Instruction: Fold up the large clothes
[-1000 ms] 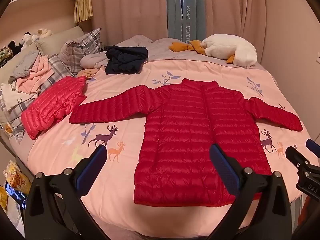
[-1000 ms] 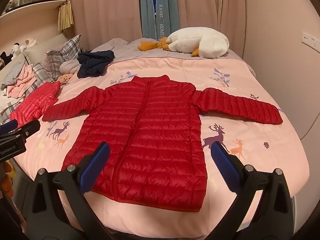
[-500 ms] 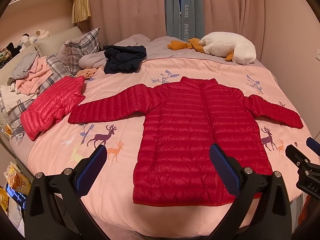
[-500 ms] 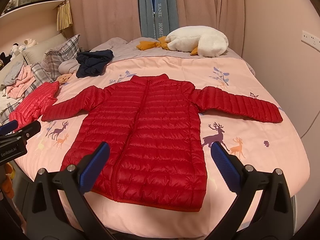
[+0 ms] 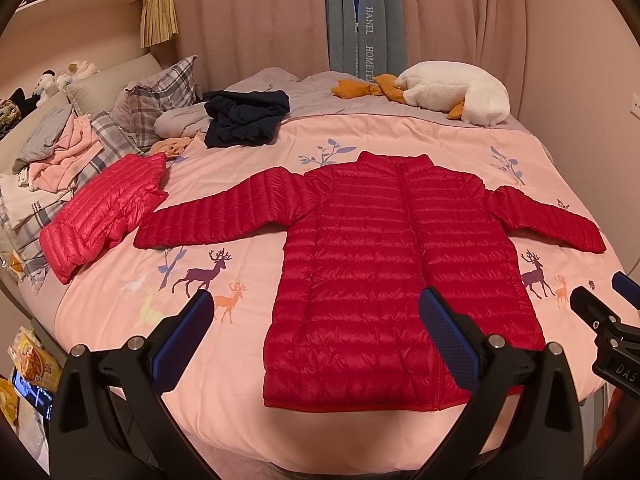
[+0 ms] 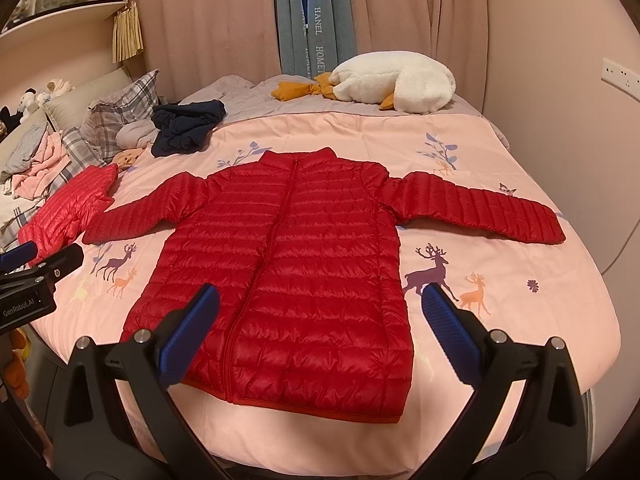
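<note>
A red quilted puffer jacket (image 5: 384,256) lies flat and zipped on the pink bedspread (image 5: 240,184), both sleeves spread out to the sides. It also shows in the right wrist view (image 6: 296,264). My left gripper (image 5: 316,332) is open and empty, held above the jacket's hem near the bed's front edge. My right gripper (image 6: 320,320) is open and empty, also above the hem. The right gripper's tip shows at the left wrist view's right edge (image 5: 612,312). The left gripper shows at the right wrist view's left edge (image 6: 36,272).
A folded pink-red puffer jacket (image 5: 100,216) lies at the left. A dark blue garment (image 5: 244,118), plaid pillows (image 5: 156,96), a clothes pile (image 5: 52,148) and a white goose plush (image 5: 452,96) sit at the back. Curtains and walls ring the bed.
Both grippers have drifted slightly, so the jacket sits a little lower and to the left in view. The jacket has not moved and both grippers stay open.
</note>
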### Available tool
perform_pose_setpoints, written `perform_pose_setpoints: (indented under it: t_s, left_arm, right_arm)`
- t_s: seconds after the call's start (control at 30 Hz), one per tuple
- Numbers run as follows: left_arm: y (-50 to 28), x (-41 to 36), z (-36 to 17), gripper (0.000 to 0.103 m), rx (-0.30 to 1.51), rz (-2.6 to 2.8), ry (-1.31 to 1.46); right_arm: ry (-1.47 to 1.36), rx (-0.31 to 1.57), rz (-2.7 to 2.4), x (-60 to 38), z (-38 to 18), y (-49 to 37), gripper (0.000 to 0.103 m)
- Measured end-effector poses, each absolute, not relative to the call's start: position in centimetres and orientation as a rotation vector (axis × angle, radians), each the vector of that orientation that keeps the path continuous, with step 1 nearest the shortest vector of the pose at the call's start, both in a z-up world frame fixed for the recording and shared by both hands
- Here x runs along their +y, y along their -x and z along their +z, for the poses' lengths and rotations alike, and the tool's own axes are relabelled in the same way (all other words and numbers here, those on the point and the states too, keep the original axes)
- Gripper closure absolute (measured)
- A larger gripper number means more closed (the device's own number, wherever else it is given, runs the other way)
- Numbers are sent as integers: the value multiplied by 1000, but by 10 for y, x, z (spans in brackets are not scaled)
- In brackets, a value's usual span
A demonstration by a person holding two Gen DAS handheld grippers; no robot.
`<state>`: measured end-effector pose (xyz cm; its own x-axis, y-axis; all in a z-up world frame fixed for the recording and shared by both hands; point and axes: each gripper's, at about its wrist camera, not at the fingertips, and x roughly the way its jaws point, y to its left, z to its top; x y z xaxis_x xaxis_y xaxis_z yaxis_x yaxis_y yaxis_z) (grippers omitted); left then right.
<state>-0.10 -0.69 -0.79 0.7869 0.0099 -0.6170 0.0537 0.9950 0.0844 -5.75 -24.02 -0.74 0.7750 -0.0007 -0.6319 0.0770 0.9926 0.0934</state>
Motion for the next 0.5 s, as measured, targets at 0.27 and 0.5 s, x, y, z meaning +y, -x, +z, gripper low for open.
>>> perform_pose_setpoints:
  t_s: [0.27,0.5]
  left_arm:
    - [3,-9,-8,1,644,-22,-119]
    - [4,-9,-6,1,625,-31,-93]
  right_arm:
    - [-121,683,-44,-242,-10,58,2]
    - [-121,682,-46,-242,-11,58,2]
